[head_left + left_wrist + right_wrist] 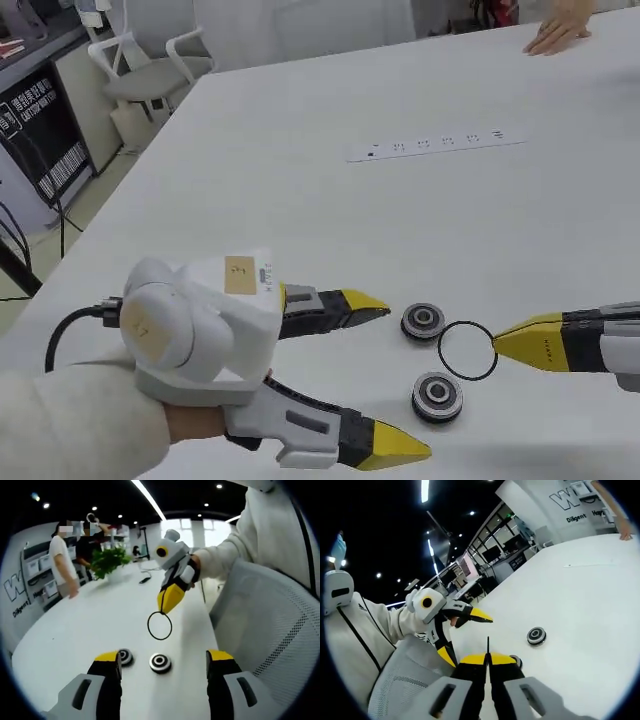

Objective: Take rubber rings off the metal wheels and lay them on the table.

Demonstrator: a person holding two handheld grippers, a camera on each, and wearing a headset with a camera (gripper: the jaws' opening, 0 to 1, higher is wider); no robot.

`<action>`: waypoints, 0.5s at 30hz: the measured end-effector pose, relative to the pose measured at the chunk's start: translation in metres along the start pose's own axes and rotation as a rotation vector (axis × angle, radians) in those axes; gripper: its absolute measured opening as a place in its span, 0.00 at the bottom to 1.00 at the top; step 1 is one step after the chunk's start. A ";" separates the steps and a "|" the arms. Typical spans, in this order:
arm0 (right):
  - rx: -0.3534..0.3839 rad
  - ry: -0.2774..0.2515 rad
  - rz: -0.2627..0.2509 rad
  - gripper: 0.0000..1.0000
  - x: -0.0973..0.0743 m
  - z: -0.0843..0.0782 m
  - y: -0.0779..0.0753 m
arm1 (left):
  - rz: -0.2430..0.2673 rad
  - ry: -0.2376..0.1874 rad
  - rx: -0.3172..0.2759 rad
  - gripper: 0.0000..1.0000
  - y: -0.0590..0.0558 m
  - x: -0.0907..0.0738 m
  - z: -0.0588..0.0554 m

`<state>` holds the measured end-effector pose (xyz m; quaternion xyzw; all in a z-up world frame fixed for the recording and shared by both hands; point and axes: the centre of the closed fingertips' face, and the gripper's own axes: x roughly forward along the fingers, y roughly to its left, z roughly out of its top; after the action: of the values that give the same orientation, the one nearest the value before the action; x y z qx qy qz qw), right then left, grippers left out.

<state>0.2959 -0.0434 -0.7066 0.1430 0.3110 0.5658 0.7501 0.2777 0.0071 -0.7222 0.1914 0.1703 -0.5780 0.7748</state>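
Two small metal wheels with dark rims lie flat on the white table (300,170), one farther (423,321) and one nearer (437,396). My right gripper (499,343) comes in from the right, shut on a thin black rubber ring (467,350) that hangs between the wheels. My left gripper (390,378) stands open just left of the wheels, holding nothing. In the left gripper view its jaws frame both wheels (125,656) (160,663), with the ring (159,625) dangling from the right gripper (169,602). The right gripper view shows the ring (487,645) edge-on above my shut right gripper (489,659).
A white power strip (437,146) lies farther back on the table. A person's hand (556,36) rests at the far edge. An office chair (150,60) stands beyond the left edge. People and a potted plant (107,560) are at the table's far end.
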 end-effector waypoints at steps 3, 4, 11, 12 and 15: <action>-0.015 0.012 0.009 0.00 0.000 0.001 0.005 | 0.014 0.007 0.003 0.70 0.002 -0.009 -0.001; -0.021 0.017 0.011 0.00 0.000 0.001 0.007 | 0.018 0.007 0.001 0.71 0.002 -0.012 -0.001; -0.058 0.036 0.023 0.00 -0.001 0.006 0.017 | 0.055 0.013 0.024 0.74 0.003 -0.032 -0.004; -0.061 0.036 0.024 0.00 -0.001 0.007 0.018 | 0.059 0.012 0.024 0.74 0.003 -0.034 -0.005; -0.077 0.039 0.036 0.00 0.000 0.011 0.024 | 0.073 0.007 0.017 0.75 0.003 -0.041 -0.006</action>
<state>0.2849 -0.0340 -0.6846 0.1087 0.3009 0.5934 0.7386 0.2689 0.0449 -0.7077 0.2060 0.1612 -0.5500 0.7931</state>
